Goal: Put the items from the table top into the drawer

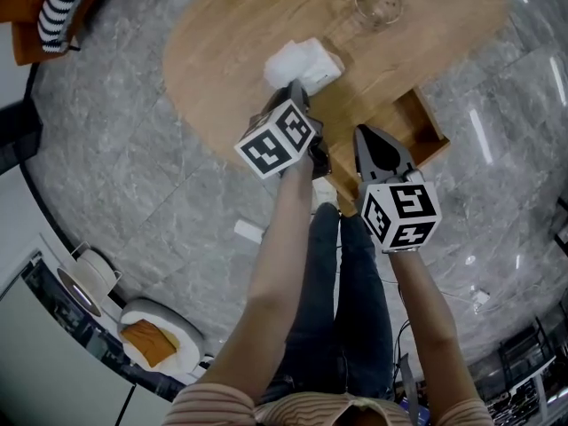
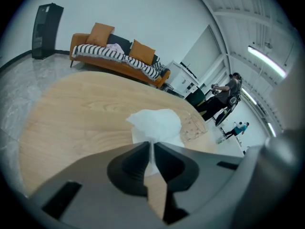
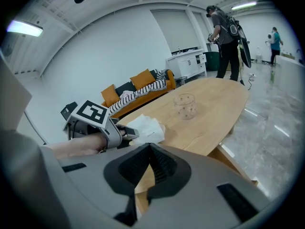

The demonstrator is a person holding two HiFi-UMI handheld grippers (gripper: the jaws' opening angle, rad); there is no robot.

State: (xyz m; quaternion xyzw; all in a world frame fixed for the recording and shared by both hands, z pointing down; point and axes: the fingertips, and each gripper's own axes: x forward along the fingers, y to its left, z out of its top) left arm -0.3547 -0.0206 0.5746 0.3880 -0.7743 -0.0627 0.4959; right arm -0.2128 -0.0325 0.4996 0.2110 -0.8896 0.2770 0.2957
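Observation:
A white tissue pack (image 1: 302, 63) lies on the oval wooden table (image 1: 222, 51), near its front edge. My left gripper (image 1: 295, 87) is shut on the pack's near edge; in the left gripper view a thin white fold of the pack (image 2: 157, 125) is pinched between the jaws of the left gripper (image 2: 151, 147). A clear glass jar (image 1: 377, 4) stands farther back on the table. My right gripper (image 1: 364, 133) is shut with nothing in it, above the open wooden drawer (image 1: 422, 122) at the table's right. The right gripper view shows the pack (image 3: 147, 127), the jar (image 3: 185, 105) and the left gripper (image 3: 129, 133).
An orange sofa (image 2: 119, 56) with a striped blanket stands beyond the table. People (image 3: 224, 37) stand far off by white cabinets. On the grey floor lie a small white object (image 1: 248, 232) and a round bed with an orange cushion (image 1: 153, 340). My legs are below the table edge.

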